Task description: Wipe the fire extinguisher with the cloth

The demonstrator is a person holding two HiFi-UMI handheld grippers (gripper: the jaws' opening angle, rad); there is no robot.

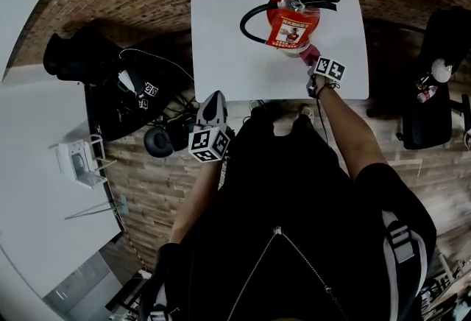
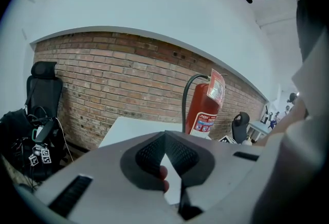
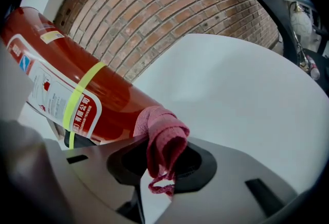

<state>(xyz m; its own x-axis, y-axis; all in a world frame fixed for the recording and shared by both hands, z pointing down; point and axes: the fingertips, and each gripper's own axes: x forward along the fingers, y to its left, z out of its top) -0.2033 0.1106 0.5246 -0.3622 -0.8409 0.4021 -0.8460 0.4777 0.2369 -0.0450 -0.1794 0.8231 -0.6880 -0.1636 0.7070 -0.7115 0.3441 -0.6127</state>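
Note:
A red fire extinguisher [image 1: 292,21] with a black hose stands upright on the white table [image 1: 228,40], toward its far right. My right gripper [image 1: 313,65] is at its near side, shut on a pink cloth [image 1: 310,54]. In the right gripper view the folded cloth [image 3: 164,135] sticks out of the gripper [image 3: 154,143] and touches the extinguisher's red body [image 3: 77,89] beside the label. My left gripper [image 1: 213,107] hangs near my body, just off the table's front edge, with nothing in it. In the left gripper view its jaws [image 2: 164,135] meet at the tips and the extinguisher [image 2: 203,110] stands ahead.
A black office chair [image 1: 434,91] stands right of the table. Black bags, cables and headphones [image 1: 158,141] lie on the brick floor at the left, beside another white desk [image 1: 29,165]. A brick wall [image 2: 118,79] runs behind the table.

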